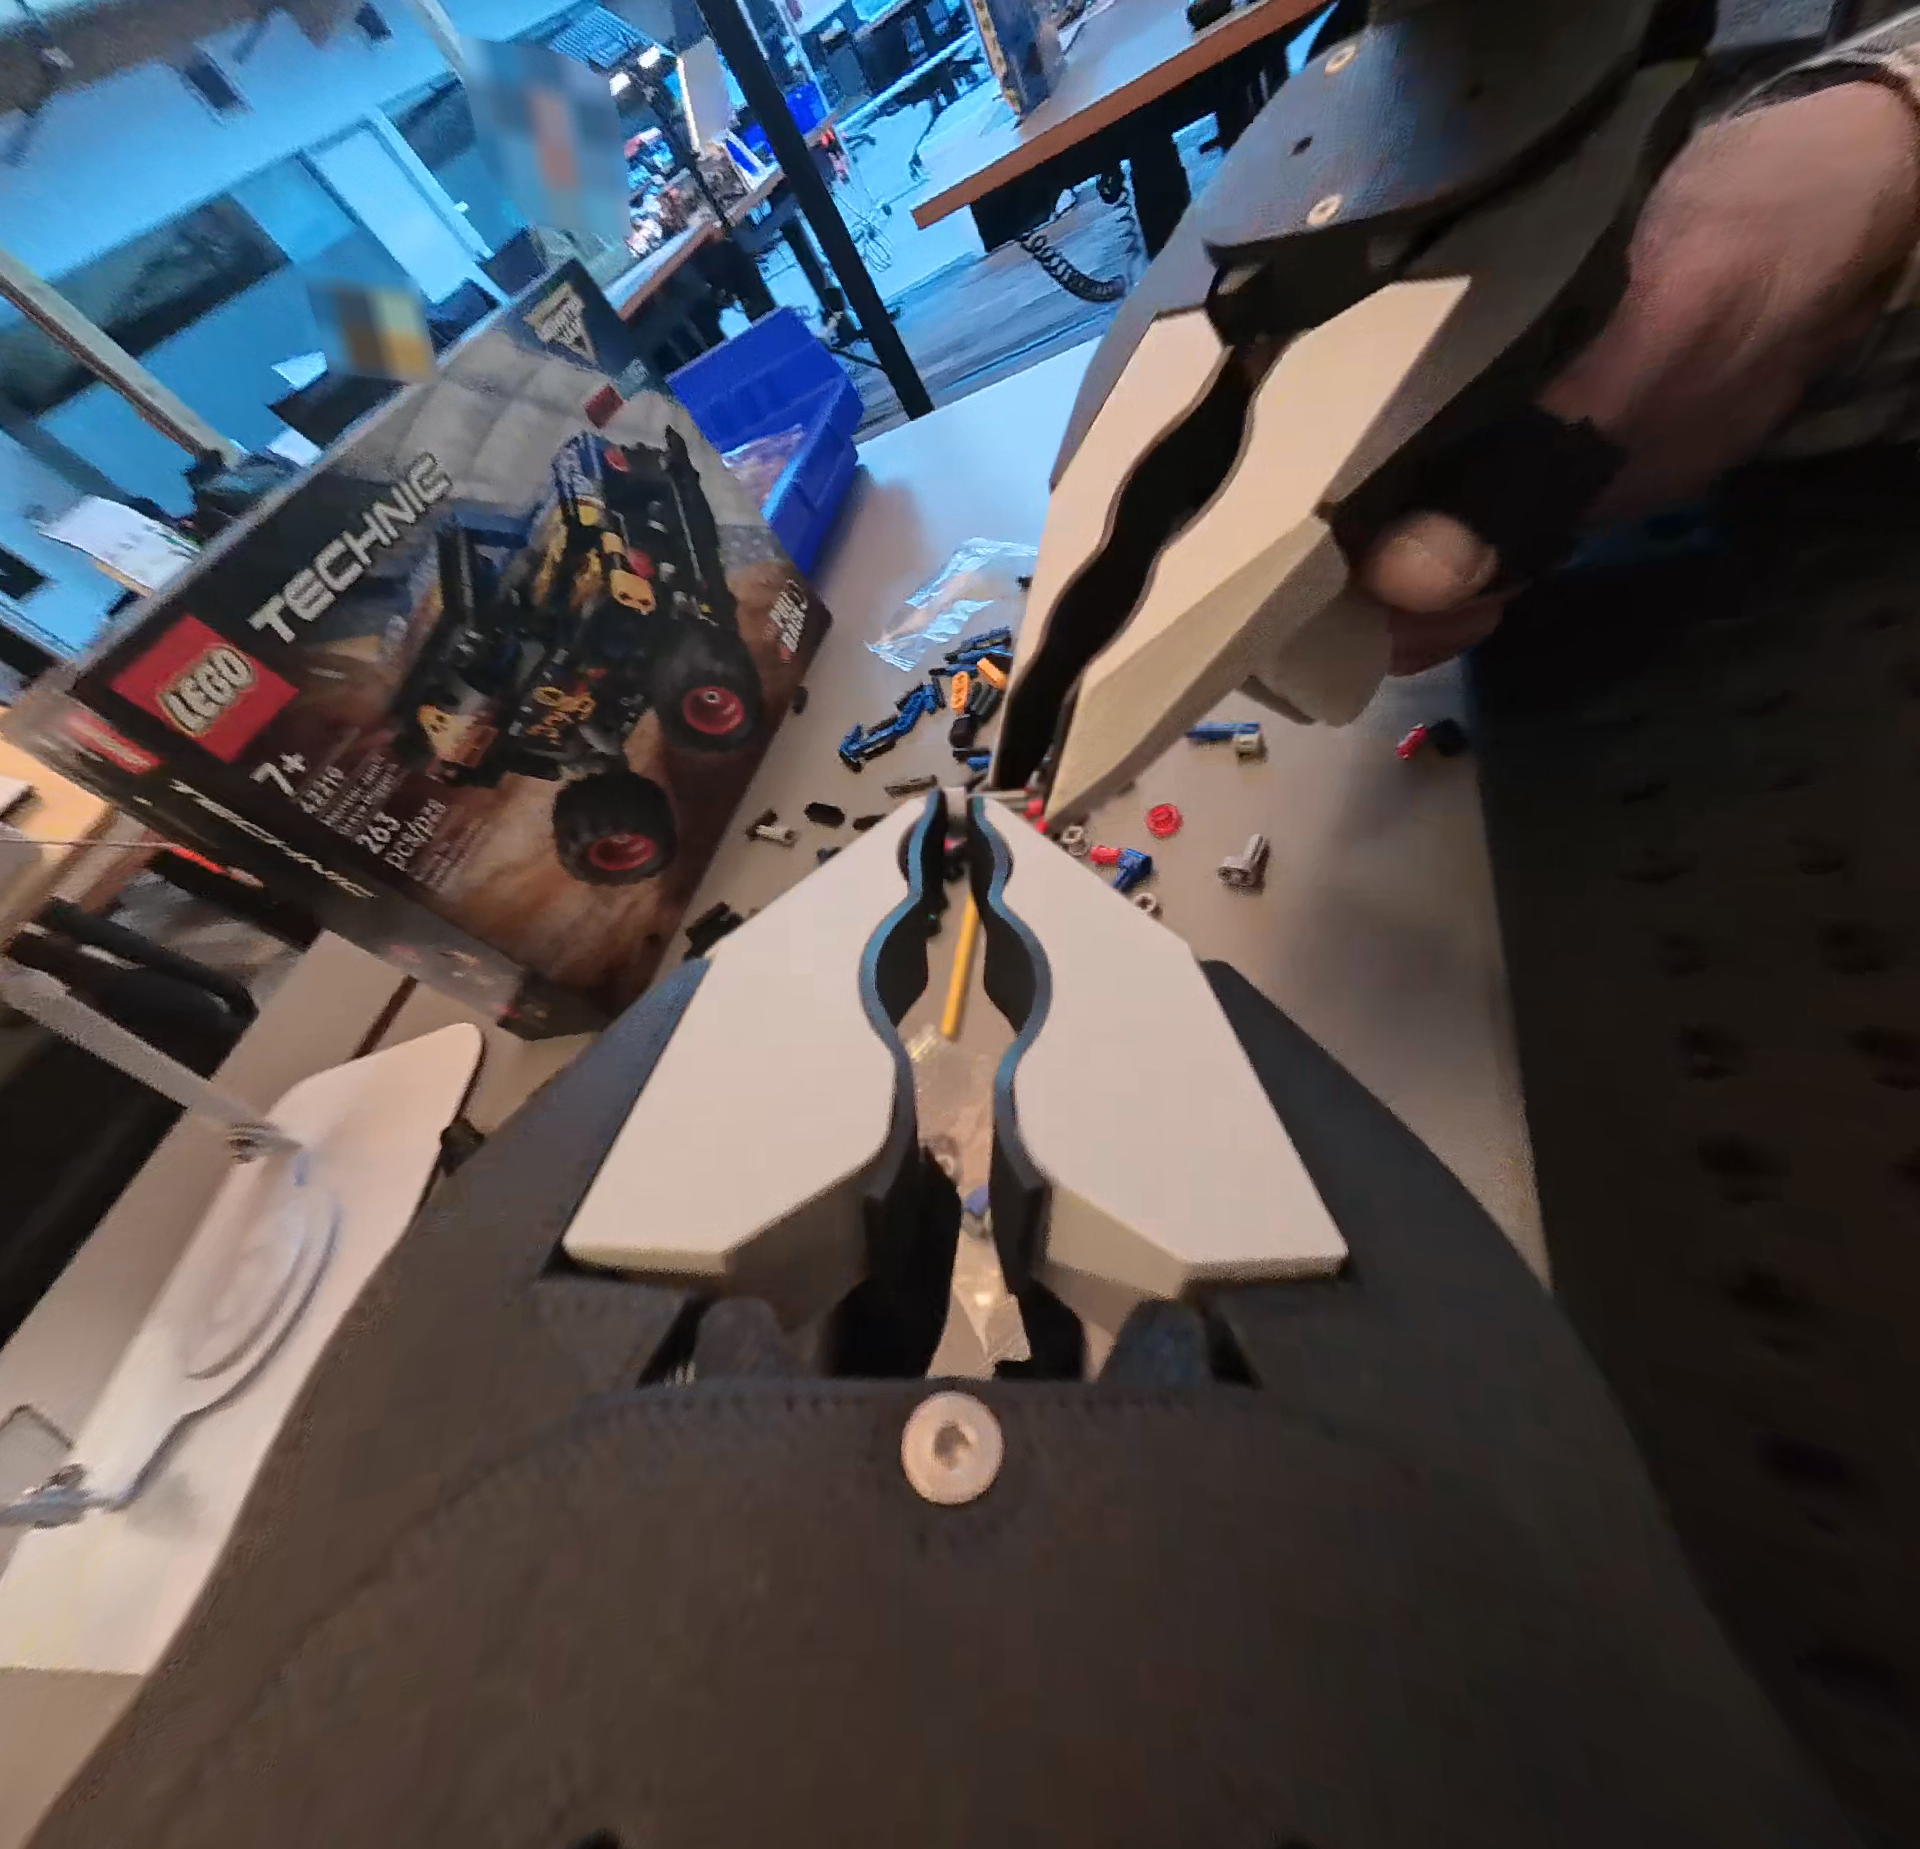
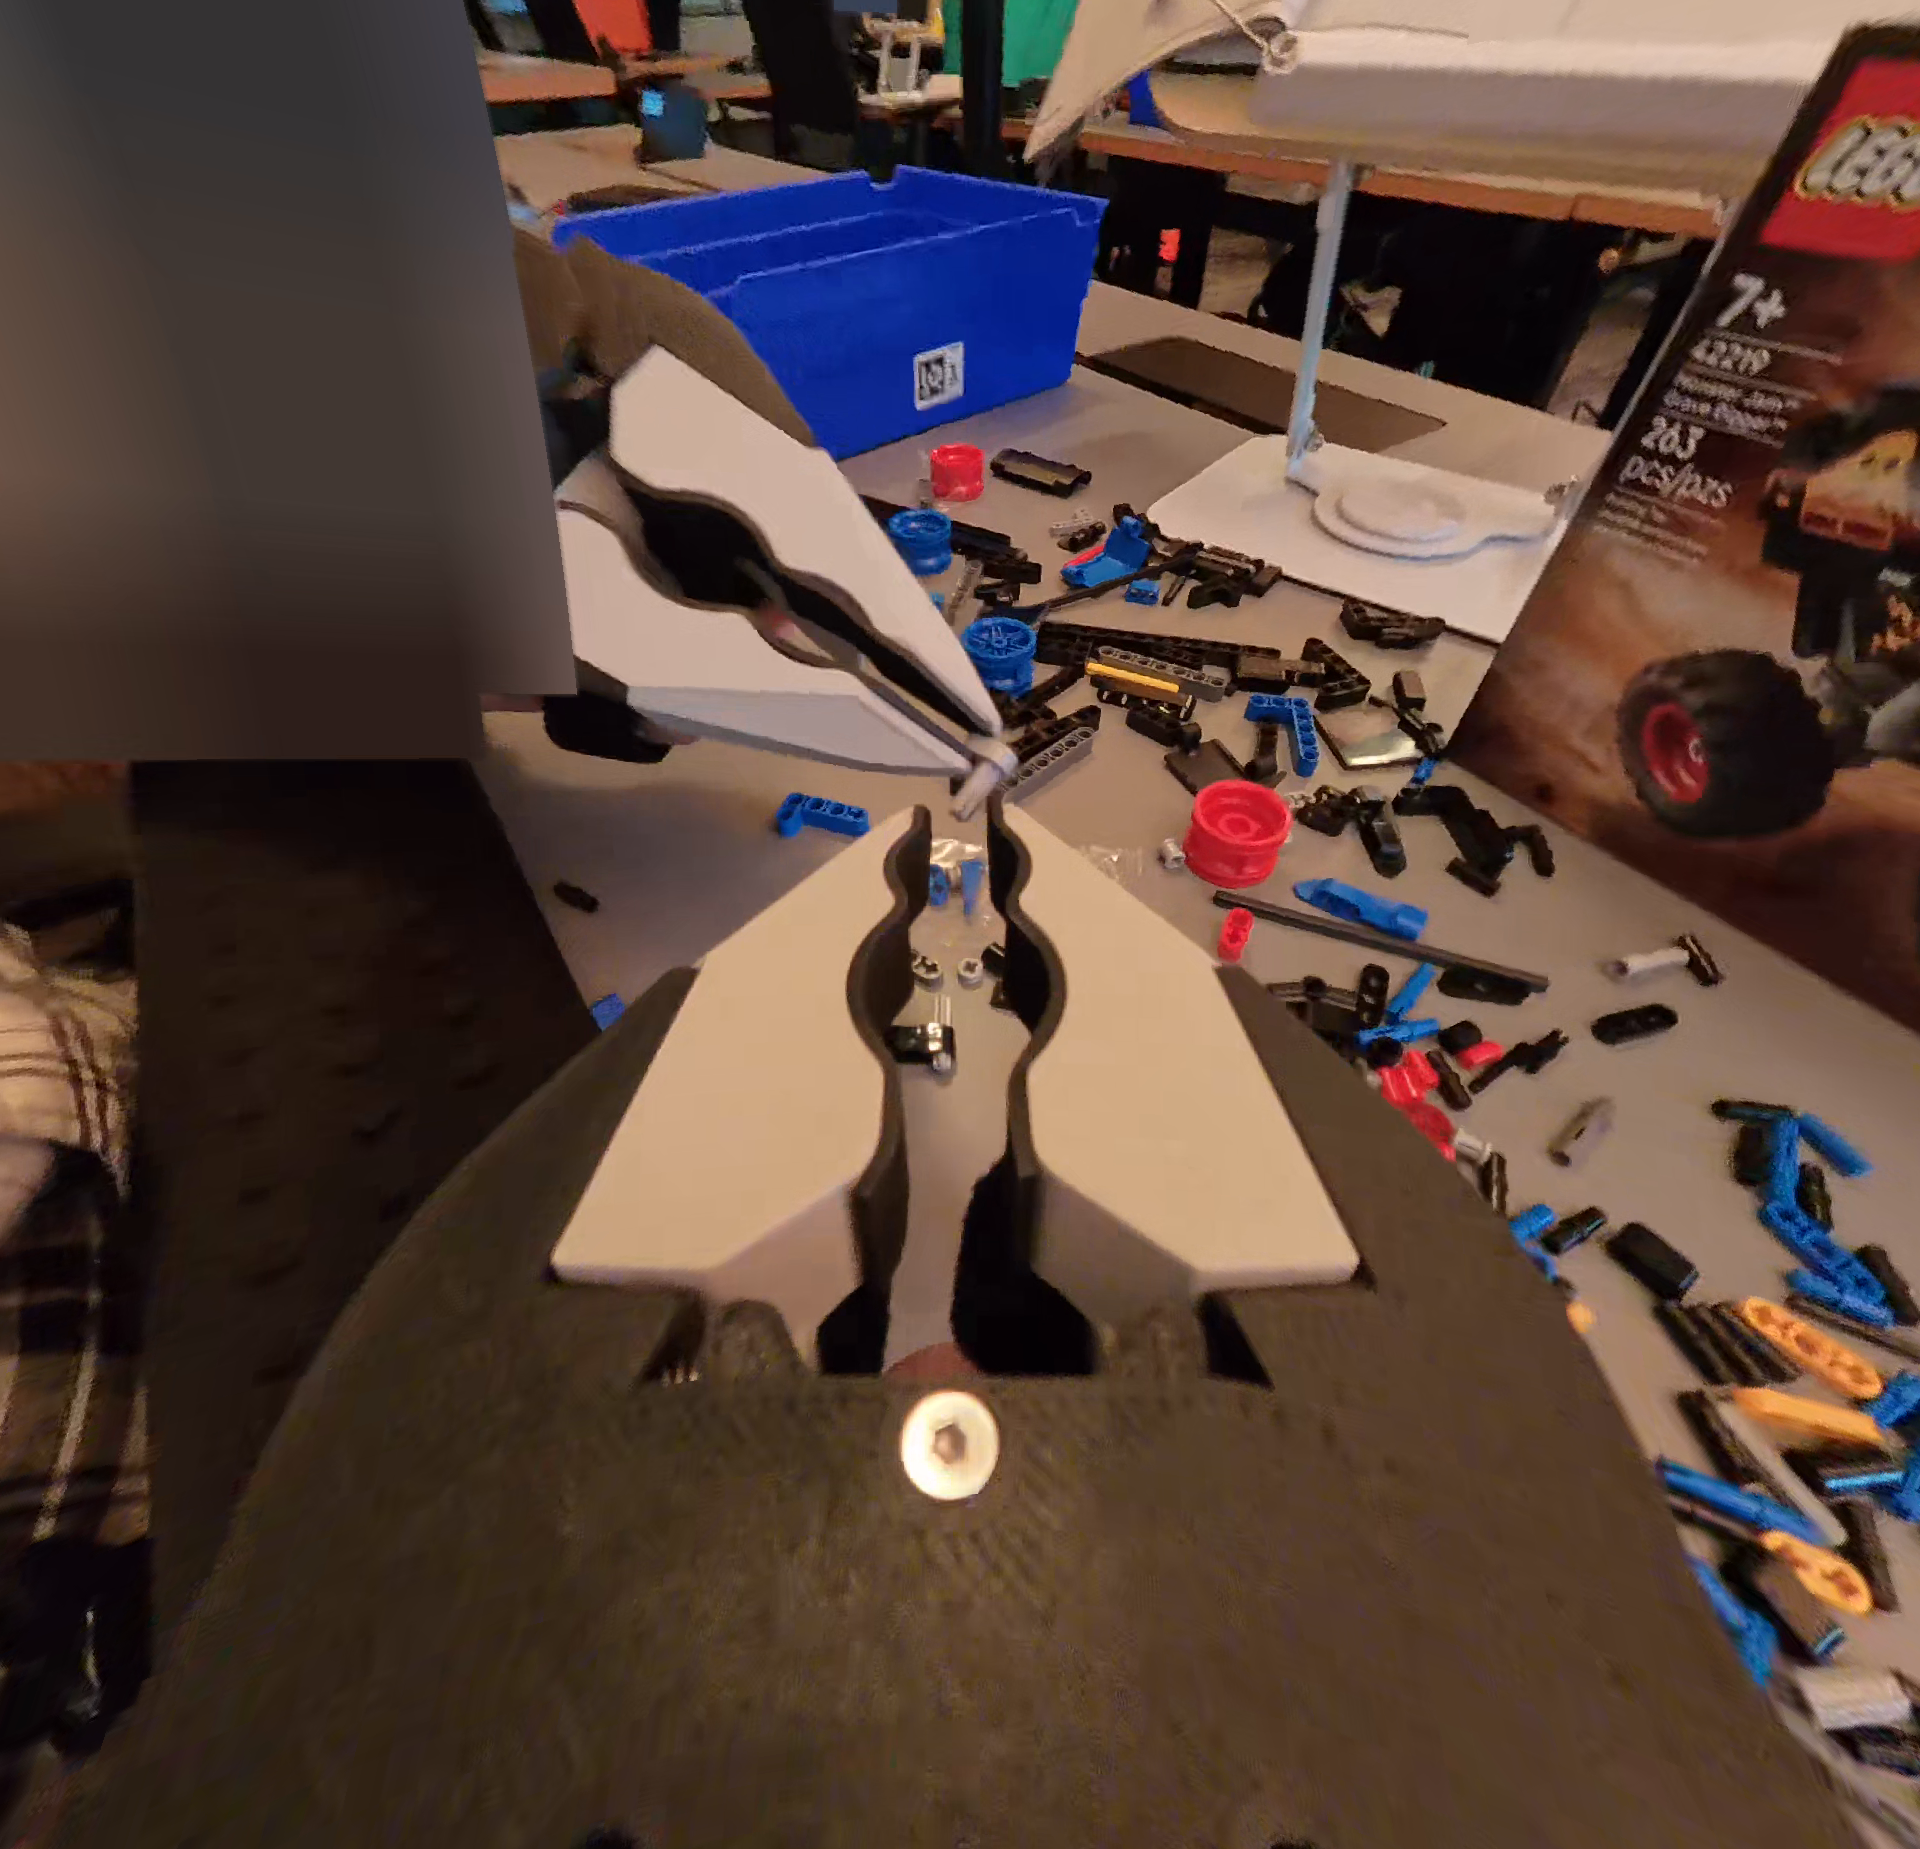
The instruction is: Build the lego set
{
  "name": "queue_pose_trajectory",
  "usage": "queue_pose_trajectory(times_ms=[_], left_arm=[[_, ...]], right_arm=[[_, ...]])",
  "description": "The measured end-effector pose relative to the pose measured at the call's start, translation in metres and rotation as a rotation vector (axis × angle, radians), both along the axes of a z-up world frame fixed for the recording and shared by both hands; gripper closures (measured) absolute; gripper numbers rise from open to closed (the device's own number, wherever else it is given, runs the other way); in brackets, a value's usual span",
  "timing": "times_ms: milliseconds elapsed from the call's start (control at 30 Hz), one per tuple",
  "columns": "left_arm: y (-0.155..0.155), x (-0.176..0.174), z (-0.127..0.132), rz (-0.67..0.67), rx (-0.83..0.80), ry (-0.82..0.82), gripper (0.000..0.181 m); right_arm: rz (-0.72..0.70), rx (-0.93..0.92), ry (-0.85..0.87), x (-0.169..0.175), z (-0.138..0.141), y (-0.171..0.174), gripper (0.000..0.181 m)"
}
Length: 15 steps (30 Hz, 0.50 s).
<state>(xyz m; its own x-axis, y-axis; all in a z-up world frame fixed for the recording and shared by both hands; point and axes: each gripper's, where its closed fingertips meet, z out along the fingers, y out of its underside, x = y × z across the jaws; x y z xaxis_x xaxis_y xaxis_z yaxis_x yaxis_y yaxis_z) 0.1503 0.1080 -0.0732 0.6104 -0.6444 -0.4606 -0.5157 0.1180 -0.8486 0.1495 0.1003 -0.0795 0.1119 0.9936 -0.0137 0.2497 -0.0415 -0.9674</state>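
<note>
Left claw (image 2: pixel 982 760) clamps small grey piece (image 2: pixel 977 783); right claw (image 2: pixel 956 823) nearly together, empty; two red wheels (image 2: pixel 1236 831).

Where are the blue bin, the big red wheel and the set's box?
blue bin (image 2: pixel 894 345): right wrist view, front wall.
big red wheel (image 2: pixel 1236 831): right wrist view, hub face.
set's box (image 1: pixel 468 719): left wrist view, printed front.

You couldn't tell whether your left gripper (image 1: pixel 956 807) pinched anything; its tips were too small and blurred. The lego box (image 2: pixel 1756 511) ran off the right wrist view's edge, and your right gripper (image 2: pixel 958 820) hid the small pieces (image 2: pixel 940 978) under it.
</note>
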Motion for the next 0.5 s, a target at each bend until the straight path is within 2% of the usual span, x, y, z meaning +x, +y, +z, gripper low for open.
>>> queue_pose_trajectory(times_ms=[133, 300, 500], left_arm=[[-0.0002, 0.0011, 0.0017, 0.02, 0.046, 0.04, 0.18], [-0.0008, 0.0009, 0.0058, 0.031, 0.104, 0.076, 0.18], [-0.0013, 0.0008, 0.0032, 0.029, 0.13, 0.11, 0.179]], right_arm=[[-0.029, -0.031, 0.003, -0.0039, 0.0007, 0.0013, 0.169], [-0.033, -0.098, 0.04, -0.0044, 0.005, 0.0034, 0.176], [-0.044, -0.075, 0.03, -0.0044, 0.0025, 0.0071, 0.178]])
